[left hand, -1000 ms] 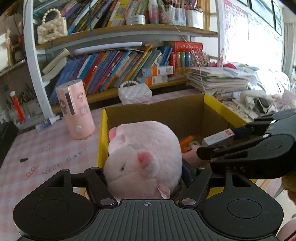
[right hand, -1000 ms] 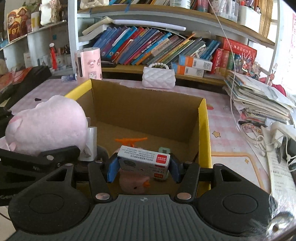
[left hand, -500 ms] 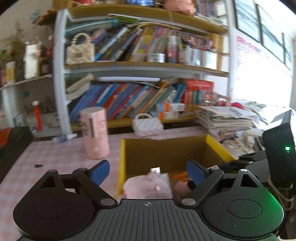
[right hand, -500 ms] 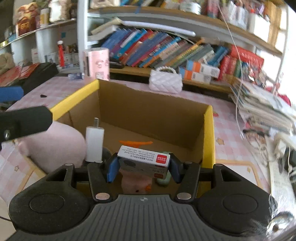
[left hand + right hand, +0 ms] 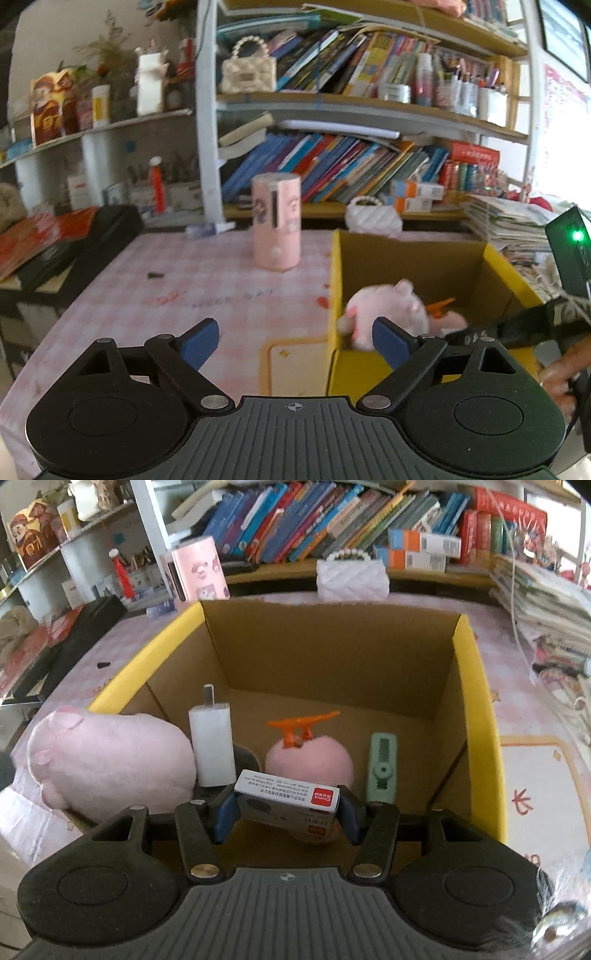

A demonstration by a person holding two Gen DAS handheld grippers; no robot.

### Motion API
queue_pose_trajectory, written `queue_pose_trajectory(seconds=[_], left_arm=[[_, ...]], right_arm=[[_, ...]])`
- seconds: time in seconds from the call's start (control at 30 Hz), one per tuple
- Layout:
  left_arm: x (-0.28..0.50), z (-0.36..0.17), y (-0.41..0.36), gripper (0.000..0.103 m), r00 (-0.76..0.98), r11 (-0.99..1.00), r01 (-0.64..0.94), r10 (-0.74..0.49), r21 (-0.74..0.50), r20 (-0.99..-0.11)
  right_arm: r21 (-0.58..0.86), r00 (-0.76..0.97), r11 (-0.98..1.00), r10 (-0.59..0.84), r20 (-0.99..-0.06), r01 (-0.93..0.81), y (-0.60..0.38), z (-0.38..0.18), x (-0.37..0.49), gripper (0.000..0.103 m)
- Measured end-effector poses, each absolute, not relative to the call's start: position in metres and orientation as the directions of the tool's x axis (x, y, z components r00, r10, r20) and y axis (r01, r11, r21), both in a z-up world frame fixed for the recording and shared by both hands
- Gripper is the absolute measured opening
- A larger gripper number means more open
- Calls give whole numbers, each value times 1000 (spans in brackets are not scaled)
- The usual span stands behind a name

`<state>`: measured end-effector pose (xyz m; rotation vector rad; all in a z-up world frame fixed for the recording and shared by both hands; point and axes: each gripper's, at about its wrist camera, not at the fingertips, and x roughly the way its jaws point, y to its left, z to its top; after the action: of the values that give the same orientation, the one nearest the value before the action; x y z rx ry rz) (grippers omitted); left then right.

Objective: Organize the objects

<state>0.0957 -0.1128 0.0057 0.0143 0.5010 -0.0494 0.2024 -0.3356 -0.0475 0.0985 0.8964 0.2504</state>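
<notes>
A yellow-rimmed cardboard box (image 5: 476,686) stands on the pink checked table; it also shows in the left wrist view (image 5: 498,262). A pink plush pig (image 5: 110,757) lies in its near left corner and shows in the left wrist view (image 5: 384,310). Inside are a white charger (image 5: 212,749), an orange clip (image 5: 299,727) on a pink plush ball (image 5: 314,760), and a green tool (image 5: 382,768). My right gripper (image 5: 286,805) is shut on a small white box with a red label (image 5: 288,794), above the box's near side. My left gripper (image 5: 291,339) is open and empty, left of the box.
A pink cylinder (image 5: 276,225) and a white quilted purse (image 5: 373,218) stand behind the box. Bookshelves (image 5: 351,166) fill the back. A paper stack (image 5: 546,602) lies at right. A black case (image 5: 74,251) sits at the table's left edge.
My left gripper opened, let the plush pig drop into the box, and pulled back up and to the left. My right gripper kept the small box and moved lower toward the box.
</notes>
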Motion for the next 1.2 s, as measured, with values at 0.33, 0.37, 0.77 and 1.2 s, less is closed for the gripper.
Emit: queue_pose_trajectory(seconds=[0.33,0.37,0.77,1.2], left_arm=[[75,12,-89,96,879,1000,-20,14,-7,-476],[72,13,-85,96,882,1000,-22,15,-9,-470],[37,24,-51,99,894,1000,-9,0,-19,-449],[-13,9,-37,103,853,999,53,-47,-5,-520]], right_arm=[[224,645,969,240,-725,-109,-335,-32,183,59],[223,659,969,237,-714,-106,-333,-27,177,59],[143,831,990,82,-550,-2,-278,15,75,98],[73,832,989,-65,-551,126,-235,-2,-10,103]])
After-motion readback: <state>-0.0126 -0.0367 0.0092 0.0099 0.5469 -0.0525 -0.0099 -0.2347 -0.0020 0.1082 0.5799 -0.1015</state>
